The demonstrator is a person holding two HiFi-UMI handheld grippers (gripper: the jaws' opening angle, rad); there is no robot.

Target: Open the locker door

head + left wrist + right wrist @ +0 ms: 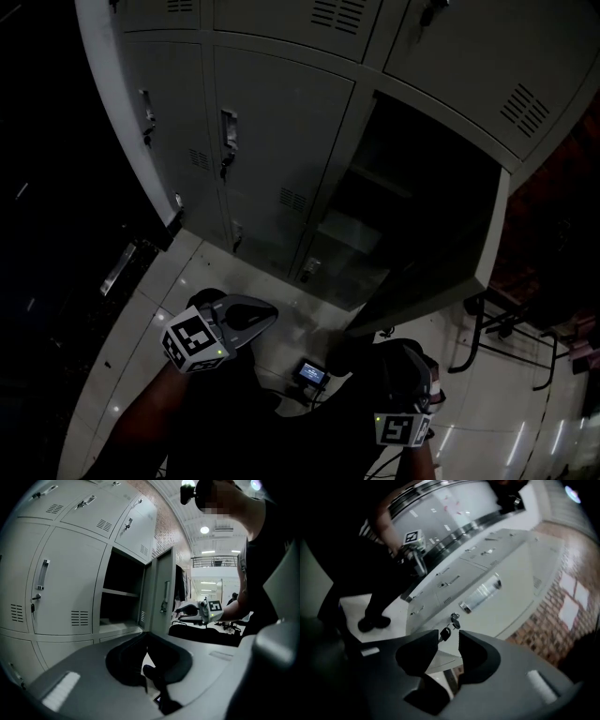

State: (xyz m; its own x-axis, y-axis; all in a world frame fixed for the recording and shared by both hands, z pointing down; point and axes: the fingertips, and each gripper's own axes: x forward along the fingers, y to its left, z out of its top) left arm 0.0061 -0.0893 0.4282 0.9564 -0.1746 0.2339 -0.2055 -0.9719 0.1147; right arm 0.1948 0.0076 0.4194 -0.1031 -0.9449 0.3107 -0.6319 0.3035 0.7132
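Note:
In the head view the grey locker door [441, 272] stands swung out to the right, and the dark compartment [394, 187] with a shelf is exposed. My right gripper [375, 354] hangs low below the door's bottom edge. In the right gripper view its jaws [447, 637] stand apart with nothing pressed between them. Beyond the gap a key [445, 633] dangles from the lock [453, 618] under the door handle [480, 592]. My left gripper [267, 314] is low at the left, shut and empty [146, 634], and faces the open compartment [119, 597].
Closed lockers [272, 122] with handles and vents flank the open one. A small device with a lit screen [310, 374] lies on the tiled floor between my grippers. Metal chair legs [497, 328] stand at the right, behind the open door.

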